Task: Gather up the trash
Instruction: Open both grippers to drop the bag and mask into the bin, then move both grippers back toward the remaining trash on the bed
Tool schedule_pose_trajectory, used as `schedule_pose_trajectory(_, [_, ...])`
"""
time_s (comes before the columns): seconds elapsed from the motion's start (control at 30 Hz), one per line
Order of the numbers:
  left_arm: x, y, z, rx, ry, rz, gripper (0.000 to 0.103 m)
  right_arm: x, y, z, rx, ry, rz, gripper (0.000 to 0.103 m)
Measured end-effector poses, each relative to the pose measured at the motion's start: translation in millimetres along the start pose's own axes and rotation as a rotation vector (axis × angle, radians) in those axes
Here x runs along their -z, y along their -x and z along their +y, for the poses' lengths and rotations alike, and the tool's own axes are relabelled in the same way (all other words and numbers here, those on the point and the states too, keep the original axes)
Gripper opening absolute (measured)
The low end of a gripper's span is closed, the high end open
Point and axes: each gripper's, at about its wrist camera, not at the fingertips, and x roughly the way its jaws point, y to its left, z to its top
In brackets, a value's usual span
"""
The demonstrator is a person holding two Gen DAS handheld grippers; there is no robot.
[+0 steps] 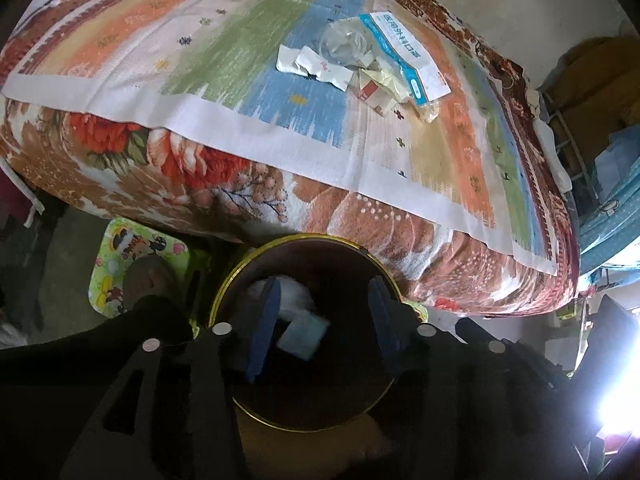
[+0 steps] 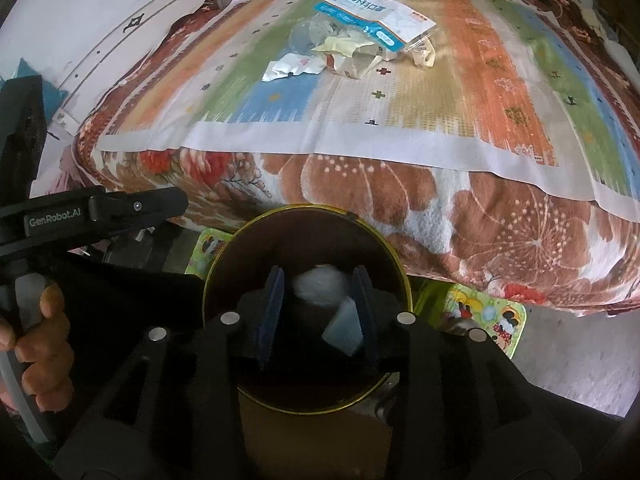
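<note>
While both my left claw (image 1: 324, 320) and right claw (image 2: 320, 312) gape empty over the gold-rimmed round bin (image 1: 256, 258), the crumpled light wrappers (image 1: 360, 68) on the bed want pinching at an edge.

Striped cloth (image 1: 248, 80) over floral blanket (image 1: 168, 168); cartoon mat (image 2: 488, 316) below.

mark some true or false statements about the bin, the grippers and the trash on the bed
1. Both grippers point into the round bin. True.
2. The left gripper is clamped shut on a wrapper. False: its jaws stand open, and a pale piece sits loose between them.
3. Trash remains on the bed: a pile of wrappers. True.
4. The bin stands on top of the bed. False: it stands below the bed's edge.
5. The right gripper is open. True.
</note>
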Motion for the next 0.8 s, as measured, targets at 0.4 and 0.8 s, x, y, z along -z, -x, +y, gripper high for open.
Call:
schedule_pose_trajectory(0.4, [-26,11,-14,-0.047,-0.103,-0.059,0.062,-28,13,-16,-0.024,-0.036,-0.057,0.058])
schedule_pose_trajectory(0.8, [-85,7,-19,-0.114,-0.107,-0.143,0.092,-83,21,-38,-0.053,-0.048,-0.116,0.073])
